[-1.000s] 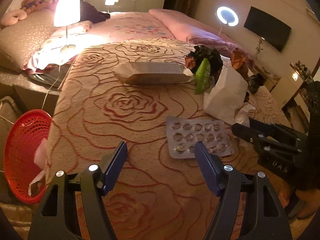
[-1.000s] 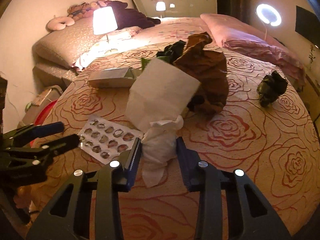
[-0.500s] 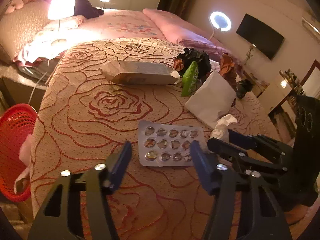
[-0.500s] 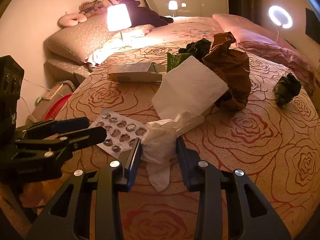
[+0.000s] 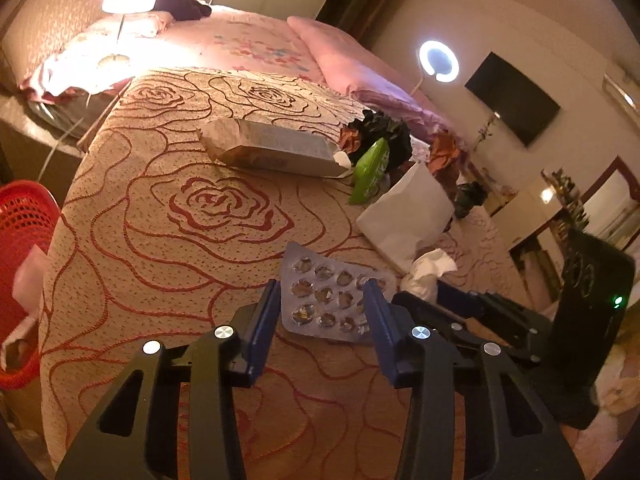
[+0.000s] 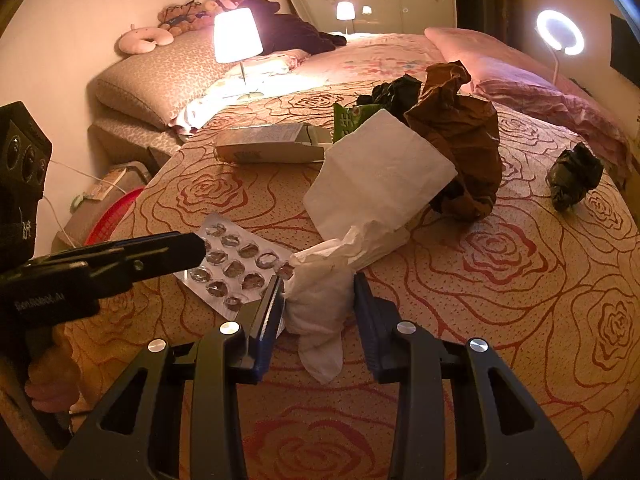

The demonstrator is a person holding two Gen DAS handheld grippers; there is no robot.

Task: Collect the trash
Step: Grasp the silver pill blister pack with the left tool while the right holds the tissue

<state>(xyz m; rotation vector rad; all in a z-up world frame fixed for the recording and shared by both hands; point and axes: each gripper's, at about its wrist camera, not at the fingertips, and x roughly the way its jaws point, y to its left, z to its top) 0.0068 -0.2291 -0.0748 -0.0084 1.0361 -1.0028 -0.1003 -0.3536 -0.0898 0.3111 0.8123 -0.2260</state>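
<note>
A silver blister pack (image 5: 328,300) (image 6: 236,268) lies flat on the rose-patterned bedspread (image 5: 180,260). My left gripper (image 5: 324,292) points down at it with its blue pads either side of the pack. The jaws are closing, and I see no firm press on the pack. My right gripper (image 6: 318,284) is shut on a crumpled white tissue (image 6: 320,300) (image 5: 424,276), whose tail hangs below the pads. The left gripper's fingers (image 6: 176,248) reach over the pack from the left in the right wrist view.
Further back on the bed lie a long cardboard box (image 5: 276,150), a green wrapper (image 5: 372,170), a white paper bag (image 6: 376,176), crumpled brown paper (image 6: 460,148) and a black crumpled bag (image 6: 576,176). A red basket (image 5: 20,260) stands on the floor left of the bed.
My left gripper has swung right onto the blister pack and its jaws have narrowed around it. The right gripper keeps hold of the tissue and has barely moved.
</note>
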